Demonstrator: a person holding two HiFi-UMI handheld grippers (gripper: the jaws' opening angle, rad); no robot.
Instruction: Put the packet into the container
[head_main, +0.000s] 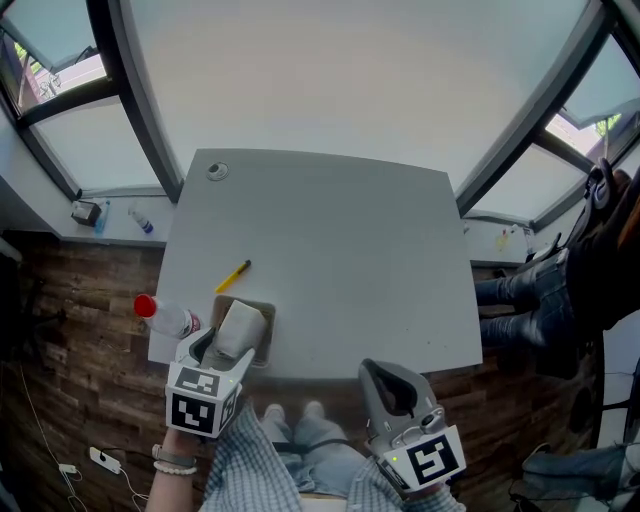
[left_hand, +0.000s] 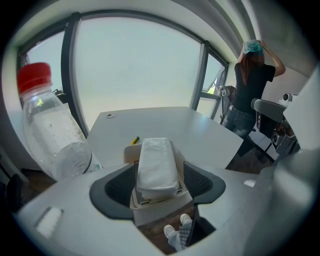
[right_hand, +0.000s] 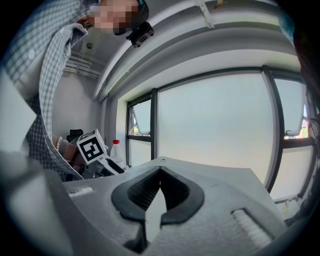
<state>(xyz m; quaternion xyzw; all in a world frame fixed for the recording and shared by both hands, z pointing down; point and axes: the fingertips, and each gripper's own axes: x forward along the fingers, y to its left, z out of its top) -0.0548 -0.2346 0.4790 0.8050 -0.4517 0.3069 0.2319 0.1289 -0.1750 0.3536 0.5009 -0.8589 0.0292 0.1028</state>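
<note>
White packet lies in container, end above rim. My left gripper spread either side of container, not touching: placing looks done. Right gripper pressed together, empty.

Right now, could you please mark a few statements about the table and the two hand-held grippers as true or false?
1. The packet sits in the container. True.
2. The left hand-held gripper clamps the packet. False: its jaws stand wide apart, not pressing it.
3. The pencil lies inside the container. False: it lies on the table, beside the container.
4. The bottle has a red cap. True.
5. The right hand-held gripper holds the bottle. False: it is shut and empty.
</note>
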